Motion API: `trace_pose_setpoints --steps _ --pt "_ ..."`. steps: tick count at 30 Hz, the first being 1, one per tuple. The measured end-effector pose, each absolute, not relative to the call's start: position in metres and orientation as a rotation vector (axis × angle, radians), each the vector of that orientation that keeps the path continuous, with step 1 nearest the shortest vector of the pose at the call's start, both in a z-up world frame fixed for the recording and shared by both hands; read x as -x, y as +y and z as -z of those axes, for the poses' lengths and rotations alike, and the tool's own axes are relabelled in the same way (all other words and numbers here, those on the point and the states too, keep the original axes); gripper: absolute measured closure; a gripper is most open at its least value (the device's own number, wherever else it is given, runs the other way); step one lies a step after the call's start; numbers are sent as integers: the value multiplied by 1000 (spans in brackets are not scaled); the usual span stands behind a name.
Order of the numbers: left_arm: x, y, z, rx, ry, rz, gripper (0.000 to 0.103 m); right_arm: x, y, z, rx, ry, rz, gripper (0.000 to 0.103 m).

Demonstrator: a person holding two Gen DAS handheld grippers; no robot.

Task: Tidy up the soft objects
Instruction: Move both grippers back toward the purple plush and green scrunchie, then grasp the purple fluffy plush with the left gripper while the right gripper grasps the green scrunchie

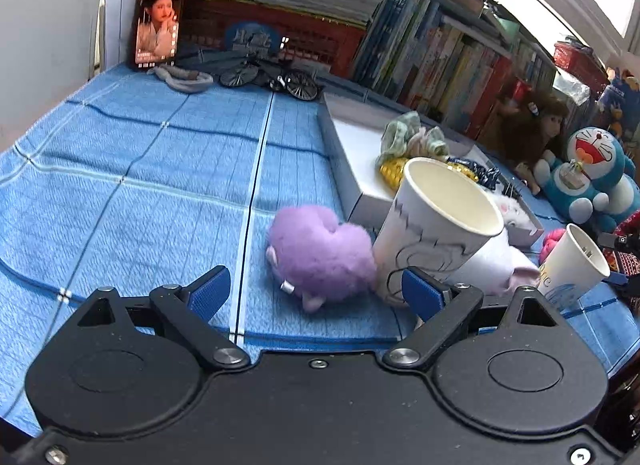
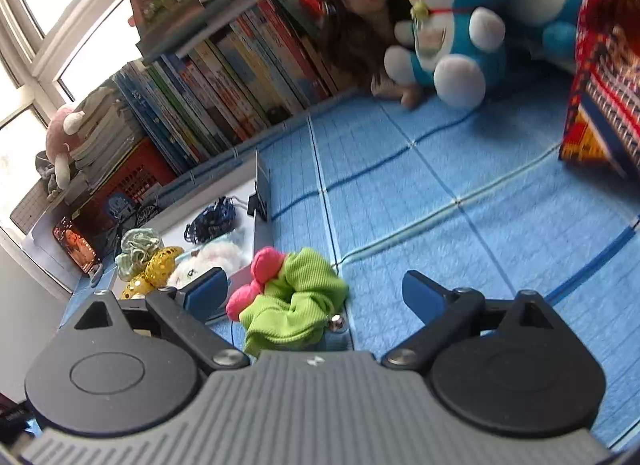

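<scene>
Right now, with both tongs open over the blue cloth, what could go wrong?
1. The left tongs straddle the purple heart plush, which touches the tilted paper cup; closing may knock it.
2. The right tongs could snag the pink pompom along with the green scrunchie.

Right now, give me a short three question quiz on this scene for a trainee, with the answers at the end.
1. True or false: the left gripper is shut on the purple heart plush.
2. Multiple choice: what lies between the open fingers of the right gripper? A) a green scrunchie with pink pompoms B) a paper cup C) a blue cat plush
3. Fill in: the gold sequin scrunchie lies in the white ____.

Key
1. False. The fingers stand open and the plush lies on the blue cloth ahead of them.
2. A, the green scrunchie.
3. Box; the pale green scrunchie lies there too.
</scene>
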State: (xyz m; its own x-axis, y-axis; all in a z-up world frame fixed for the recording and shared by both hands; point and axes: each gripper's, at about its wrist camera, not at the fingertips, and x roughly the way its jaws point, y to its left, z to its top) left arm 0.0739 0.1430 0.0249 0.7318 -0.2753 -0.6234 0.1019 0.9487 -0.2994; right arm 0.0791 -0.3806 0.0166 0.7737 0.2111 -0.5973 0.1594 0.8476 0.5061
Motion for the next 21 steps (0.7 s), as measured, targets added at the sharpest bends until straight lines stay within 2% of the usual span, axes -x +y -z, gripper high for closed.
trace_pose_setpoints --steps 21 --pt "-91 120 -13 196 730 232 17 -121 -359 8 -642 791 -20 10"
